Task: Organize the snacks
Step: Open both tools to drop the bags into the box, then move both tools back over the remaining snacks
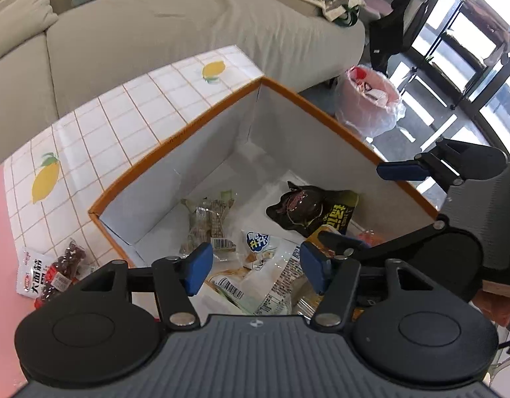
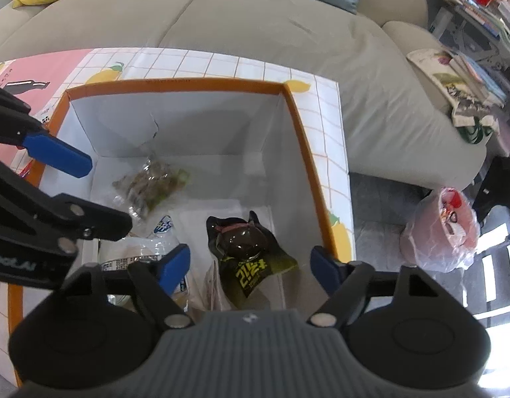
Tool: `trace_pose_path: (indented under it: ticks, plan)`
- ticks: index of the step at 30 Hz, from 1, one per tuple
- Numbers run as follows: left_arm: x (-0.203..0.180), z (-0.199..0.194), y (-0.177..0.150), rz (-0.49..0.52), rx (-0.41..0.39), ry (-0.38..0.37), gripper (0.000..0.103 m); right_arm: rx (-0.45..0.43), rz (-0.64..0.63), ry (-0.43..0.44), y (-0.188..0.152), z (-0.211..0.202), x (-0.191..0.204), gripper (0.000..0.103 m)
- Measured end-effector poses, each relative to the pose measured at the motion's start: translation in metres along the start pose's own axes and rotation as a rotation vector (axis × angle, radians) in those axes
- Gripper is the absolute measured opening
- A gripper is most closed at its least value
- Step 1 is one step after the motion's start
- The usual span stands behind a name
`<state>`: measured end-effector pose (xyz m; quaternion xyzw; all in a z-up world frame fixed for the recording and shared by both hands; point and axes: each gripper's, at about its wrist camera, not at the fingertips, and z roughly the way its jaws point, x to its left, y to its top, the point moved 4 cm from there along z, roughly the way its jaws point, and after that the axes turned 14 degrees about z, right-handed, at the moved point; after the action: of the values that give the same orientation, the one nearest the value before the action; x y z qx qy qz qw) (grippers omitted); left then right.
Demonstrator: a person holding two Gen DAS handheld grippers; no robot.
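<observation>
Left gripper (image 1: pixel 253 267) tilted steeply down, blue fingers (image 1: pixel 198 269) spread apart, nothing between them; right gripper (image 2: pixel 251 265) alongside, angled down the same way, its fingers (image 2: pixel 324 267) parted wide and gripping nothing; both side by side, close together.

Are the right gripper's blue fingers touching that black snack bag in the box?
Apart. The right wrist view shows the black snack bag lying between spread fingers, box floor visible either side.
</observation>
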<state>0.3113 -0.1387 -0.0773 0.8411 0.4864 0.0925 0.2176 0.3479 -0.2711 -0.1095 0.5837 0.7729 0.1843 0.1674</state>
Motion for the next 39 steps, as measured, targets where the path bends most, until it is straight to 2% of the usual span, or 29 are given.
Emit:
trace_pose_path:
  ticks: [5, 7, 14, 17, 23, 27, 32, 39]
  plan:
    - [0.000, -0.031, -0.007, -0.016, -0.051, 0.016, 0.071, -0.029, 0.017, 0.002, 0.001, -0.020, 0.004, 0.085]
    - [0.000, -0.045, -0.010, -0.026, -0.080, 0.023, 0.071, -0.053, 0.045, 0.015, -0.001, -0.031, 0.004, 0.090]
    - [0.003, -0.093, -0.041, -0.089, -0.189, 0.019, 0.071, -0.209, 0.212, 0.110, -0.011, -0.081, 0.011, 0.095]
    - [0.010, -0.113, -0.065, -0.130, -0.224, 0.051, 0.071, -0.286, 0.272, 0.121, -0.021, -0.104, 0.023, 0.098]
    - [0.029, -0.149, -0.115, -0.190, -0.233, 0.157, 0.071, -0.435, 0.329, 0.109, -0.044, -0.141, 0.065, 0.100]
    - [0.038, -0.165, -0.154, -0.224, -0.231, 0.206, 0.071, -0.442, 0.348, 0.090, -0.061, -0.152, 0.099, 0.100]
    - [0.049, -0.177, -0.200, -0.273, -0.225, 0.286, 0.071, -0.437, 0.362, 0.154, -0.082, -0.159, 0.147, 0.100]
    - [0.067, -0.178, -0.256, -0.384, -0.260, 0.317, 0.071, -0.409, 0.306, 0.198, -0.106, -0.144, 0.202, 0.100]
